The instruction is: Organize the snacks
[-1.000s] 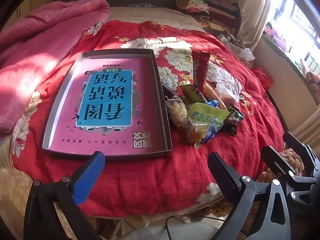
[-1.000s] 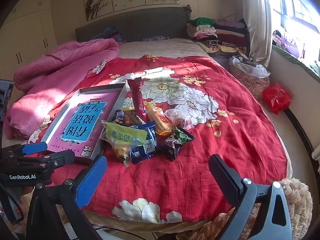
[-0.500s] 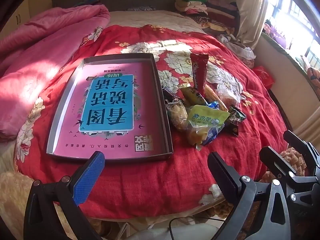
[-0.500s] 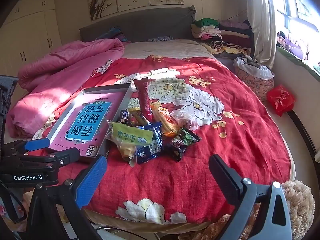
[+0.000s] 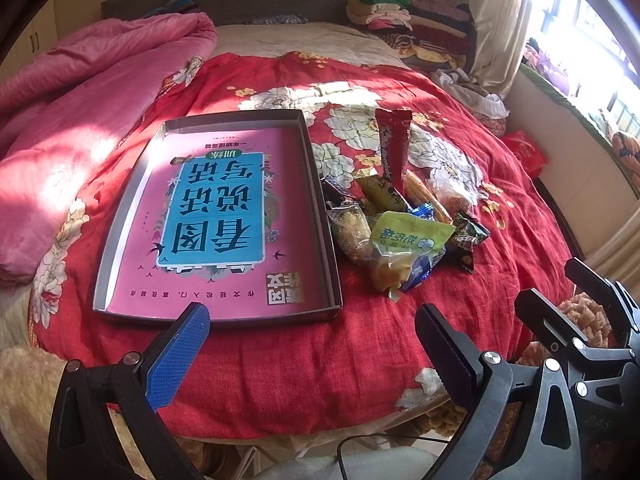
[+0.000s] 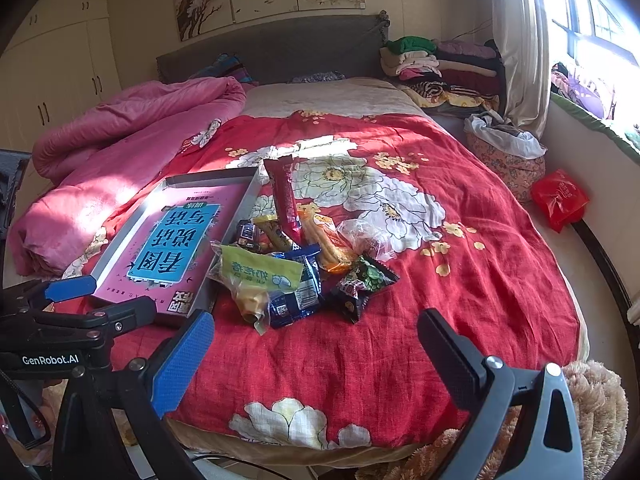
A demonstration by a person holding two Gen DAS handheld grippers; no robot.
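Observation:
A shallow grey tray [image 5: 320, 216] with a pink and blue printed bottom lies on the red flowered bedspread; it also shows in the right wrist view [image 6: 244, 204]. Right of it is a pile of snack packets: a green-labelled bag [image 5: 408, 236] [image 6: 260, 270], a tall dark red stick pack [image 5: 394, 148] [image 6: 282, 196], a blue packet [image 6: 298, 300], an orange packet [image 6: 330, 242], a dark green packet [image 6: 366, 282]. My left gripper [image 5: 312, 344] is open and empty, short of the tray's near edge. My right gripper [image 6: 316, 356] is open and empty, short of the pile.
A pink quilt [image 5: 80, 100] is bunched along the left of the bed. Folded clothes [image 6: 436, 64] are stacked at the headboard's right. A red bag [image 6: 560, 198] lies on the floor by the window wall. A fuzzy rug [image 6: 592, 408] lies at the bed's foot.
Both grippers have tilted up and drawn back a little, so the bed and snacks sit lower in view. Both stay open; nothing on the bed has moved.

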